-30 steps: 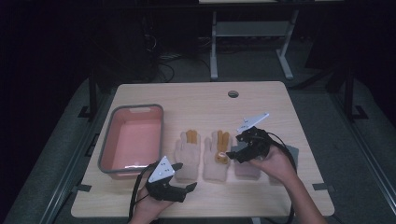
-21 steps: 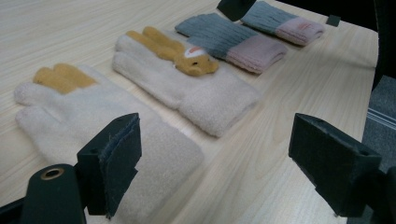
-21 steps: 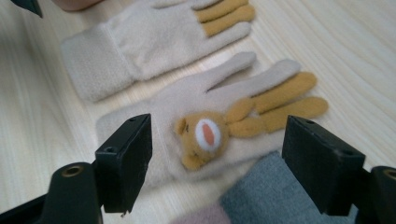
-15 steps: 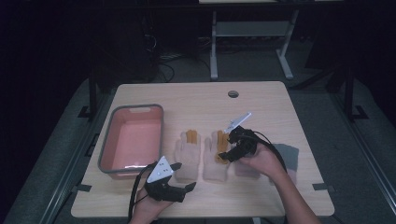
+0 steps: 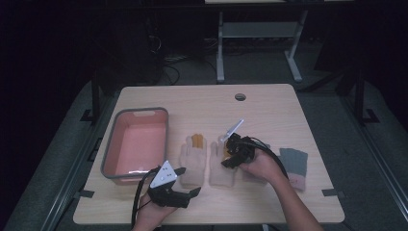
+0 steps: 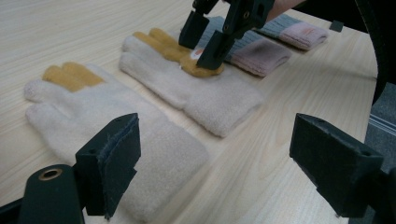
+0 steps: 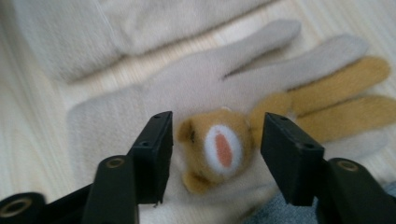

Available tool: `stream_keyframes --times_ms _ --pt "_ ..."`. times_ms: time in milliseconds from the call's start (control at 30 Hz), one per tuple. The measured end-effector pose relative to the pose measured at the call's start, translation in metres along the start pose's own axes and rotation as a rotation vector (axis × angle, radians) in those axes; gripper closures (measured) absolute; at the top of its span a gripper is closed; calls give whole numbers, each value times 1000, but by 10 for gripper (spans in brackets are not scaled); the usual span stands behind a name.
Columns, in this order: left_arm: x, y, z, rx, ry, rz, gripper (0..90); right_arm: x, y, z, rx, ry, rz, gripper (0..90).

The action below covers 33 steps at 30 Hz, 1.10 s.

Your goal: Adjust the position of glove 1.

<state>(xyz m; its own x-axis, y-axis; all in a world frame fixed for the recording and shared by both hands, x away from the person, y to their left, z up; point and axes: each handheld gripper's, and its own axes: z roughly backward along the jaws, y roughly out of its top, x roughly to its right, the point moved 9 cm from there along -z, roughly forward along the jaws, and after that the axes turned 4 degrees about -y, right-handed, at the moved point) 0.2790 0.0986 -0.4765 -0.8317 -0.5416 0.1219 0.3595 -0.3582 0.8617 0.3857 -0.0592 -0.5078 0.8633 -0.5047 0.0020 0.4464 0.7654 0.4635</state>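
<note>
Two cream gloves with yellow fingers lie side by side on the table, the left glove (image 5: 192, 156) (image 6: 93, 112) and the right glove (image 5: 222, 169) (image 6: 205, 93) (image 7: 187, 93). The right glove has a brown bear-face patch (image 7: 219, 149). My right gripper (image 5: 230, 156) (image 7: 222, 154) (image 6: 205, 35) is open and pressed down onto this glove, one jaw on each side of the patch. My left gripper (image 5: 188, 182) (image 6: 224, 168) stands open near the front edge, just before the left glove's cuff, with nothing between its jaws.
A pink tub with a grey rim (image 5: 139, 111) stands at the left of the table (image 5: 269, 115). Grey gloves with pink cuffs (image 5: 294, 163) (image 6: 261, 51) lie to the right of the cream pair, one partly under the right hand.
My right gripper has moved left and down from above the grey gloves onto the right cream glove. The left gripper has stayed in place.
</note>
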Motion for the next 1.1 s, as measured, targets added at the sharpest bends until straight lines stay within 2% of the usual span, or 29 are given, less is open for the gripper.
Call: stream_keyframes --times_ms 100,267,433,667,800,833,1000,1100 --pt "0 0 0 4 1 2 166 0 -2 -4 -17 3 3 492" --pt "0 0 0 4 3 0 166 -1 -4 -10 -38 -10 13 521" --pt "0 0 0 -2 4 -1 166 0 -8 -11 -18 -18 -11 563" --pt "-2 1 3 13 7 16 166 -1 -8 -9 -22 -45 21 630" --pt "-4 1 4 10 13 13 166 0 -9 -6 -20 -39 3 661" --pt "-5 0 5 11 12 23 166 -1 -9 -5 -21 -38 2 665" --pt "-6 1 7 16 16 19 166 -2 -8 -3 -15 -41 21 679" --pt "-8 1 8 21 21 28 166 -5 -7 0 5 -18 32 688"
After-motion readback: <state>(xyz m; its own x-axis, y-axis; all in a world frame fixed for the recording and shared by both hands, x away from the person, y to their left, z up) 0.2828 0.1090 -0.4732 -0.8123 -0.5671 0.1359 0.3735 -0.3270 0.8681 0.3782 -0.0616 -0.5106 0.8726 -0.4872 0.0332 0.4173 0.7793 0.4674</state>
